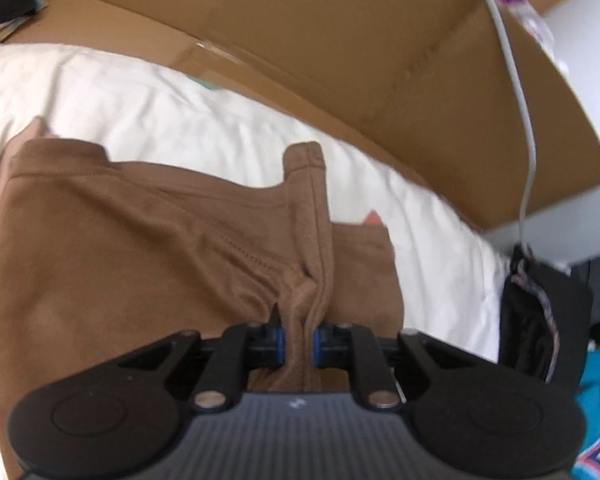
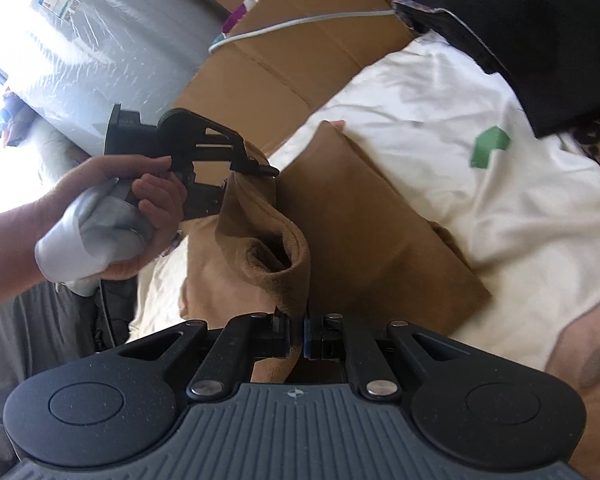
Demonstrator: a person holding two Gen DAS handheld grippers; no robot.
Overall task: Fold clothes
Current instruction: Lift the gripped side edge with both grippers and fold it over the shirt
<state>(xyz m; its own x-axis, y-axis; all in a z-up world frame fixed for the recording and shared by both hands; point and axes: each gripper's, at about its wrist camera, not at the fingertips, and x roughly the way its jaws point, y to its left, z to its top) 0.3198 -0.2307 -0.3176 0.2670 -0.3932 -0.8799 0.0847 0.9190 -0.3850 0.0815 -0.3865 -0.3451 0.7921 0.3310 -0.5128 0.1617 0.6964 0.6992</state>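
Both grippers are clamped on the same brown garment (image 1: 140, 264), which lies on the white bedding (image 1: 120, 100) and fills the centre and lower left of the left wrist view. The left gripper (image 1: 299, 338) has its 2 jaws drawn narrow on a bunched ridge of cloth that runs straight ahead of it, up the frame to a short seamed end at centre. In the right wrist view the right gripper (image 2: 297, 334) pinches a rolled hem at lower centre, jaws nearly together with fabric between them. From there the lifted edge climbs toward the upper left, where the left gripper (image 2: 260, 168), gripped by the person's hand (image 2: 136, 200), holds the other end. So the held edge spans the 2 grippers on a diagonal, raised above the flat remainder of the garment at right centre. A cardboard box (image 1: 380, 60) stands beyond the bedding. I judge the fold will carry this edge over the flat part.
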